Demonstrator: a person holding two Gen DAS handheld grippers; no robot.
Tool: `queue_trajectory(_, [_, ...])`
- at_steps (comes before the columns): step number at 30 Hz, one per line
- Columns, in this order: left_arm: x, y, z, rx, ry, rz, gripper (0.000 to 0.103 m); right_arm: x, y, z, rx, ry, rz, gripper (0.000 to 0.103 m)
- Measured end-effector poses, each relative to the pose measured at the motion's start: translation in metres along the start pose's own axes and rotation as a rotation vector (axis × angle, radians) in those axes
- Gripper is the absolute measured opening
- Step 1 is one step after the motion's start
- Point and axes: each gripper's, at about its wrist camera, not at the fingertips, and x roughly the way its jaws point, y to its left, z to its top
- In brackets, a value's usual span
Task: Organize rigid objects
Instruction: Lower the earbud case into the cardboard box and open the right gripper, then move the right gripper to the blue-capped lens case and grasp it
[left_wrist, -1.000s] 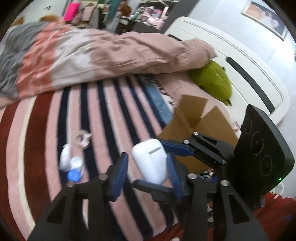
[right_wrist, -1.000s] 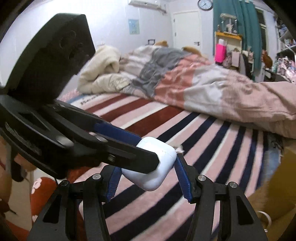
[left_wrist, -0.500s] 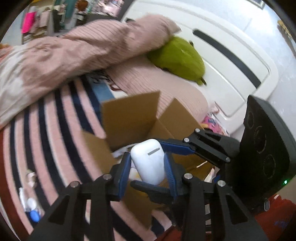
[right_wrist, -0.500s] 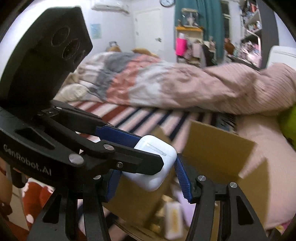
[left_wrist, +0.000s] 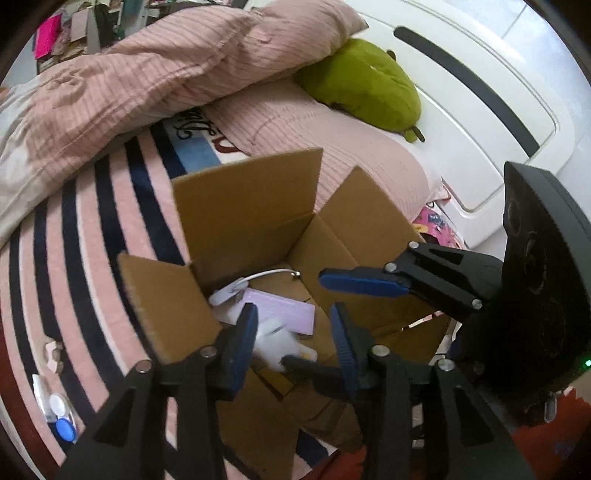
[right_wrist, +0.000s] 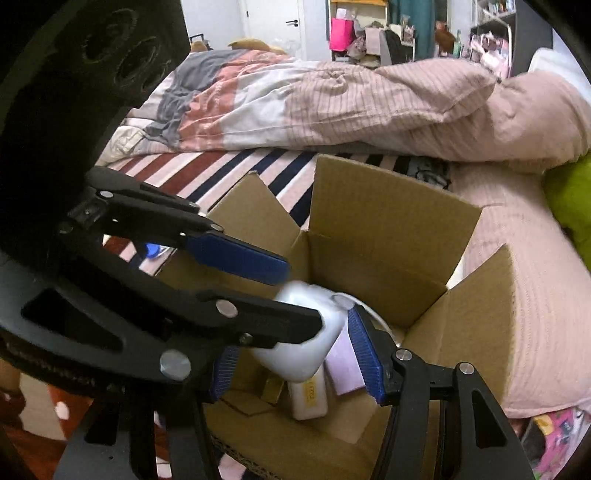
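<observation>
Left gripper (left_wrist: 291, 332): its blue pads are standing spread over the open cardboard box (left_wrist: 243, 206), pinching nothing.
Right gripper (right_wrist: 295, 354): its fingers are also spread wide, crossing the left one over the box mouth; nothing is clamped between them.
White earbud case (right_wrist: 295, 339): blurred and sitting between the parted fingers of both tools, just above the box contents. I judge it is dropping or has just been let go; whether it is already resting on the bottom I cannot tell.
Box contents: a lilac flat packet (left_wrist: 284, 310), a white cable (left_wrist: 258, 278) and a pale bar with a yellow label (right_wrist: 308, 397) are lying inside.
Box position: it is sitting on the striped blanket (left_wrist: 92, 221), near the pink pillow (left_wrist: 347, 162) and the green plush (left_wrist: 365, 88).
Done so far: several rigid items are in the box, and the case is as good as in.
Left to do: at the bed's edge, well apart from the box, a blue-and-white contact lens case (left_wrist: 61, 417), a small white tube (left_wrist: 40, 391) and a small pale object (left_wrist: 53, 350) are lying loose on the blanket. I would guess those are the next pickups, so the job looks partway through.
</observation>
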Motion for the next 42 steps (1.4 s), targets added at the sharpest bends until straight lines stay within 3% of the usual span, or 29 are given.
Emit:
queue_trajectory(3, [-0.022,0.006,-0.008,-0.005,-0.048,0.012,0.044,-0.001,0.003,0.002,-0.012,0.000,-0.024,0.054])
queue_trajectory(6, [-0.055,0.023,-0.020,-0.039,-0.112,0.060,0.055,-0.003,0.006,0.006,-0.011,-0.015,-0.001,0.054])
queue_trajectory(8, [-0.078,0.039,-0.032,-0.067,-0.147,0.100,0.055,-0.004,0.013,0.012,-0.013,-0.037,0.025,0.054])
queue_trajectory(13, [-0.134,0.085,-0.073,-0.154,-0.224,0.311,0.060,-0.002,0.058,0.033,-0.074,-0.094,0.136,0.054])
queue_trajectory(20, [-0.161,0.142,-0.137,-0.276,-0.244,0.450,0.063,0.034,0.144,0.051,-0.168,-0.071,0.325,0.054])
queue_trajectory(27, [-0.156,0.188,-0.188,-0.374,-0.222,0.469,0.063,0.125,0.197,0.047,-0.218,0.029,0.376,0.054])
queue_trajectory(33, [-0.154,0.209,-0.206,-0.425,-0.211,0.469,0.064,0.188,0.210,0.046,-0.292,0.039,0.246,0.064])
queue_trajectory(39, [-0.151,0.212,-0.215,-0.440,-0.202,0.467,0.064,0.215,0.216,0.047,-0.324,0.048,0.216,0.064])
queue_trajectory(42, [-0.149,0.209,-0.217,-0.431,-0.199,0.463,0.064,0.218,0.220,0.048,-0.363,0.028,0.205,0.054])
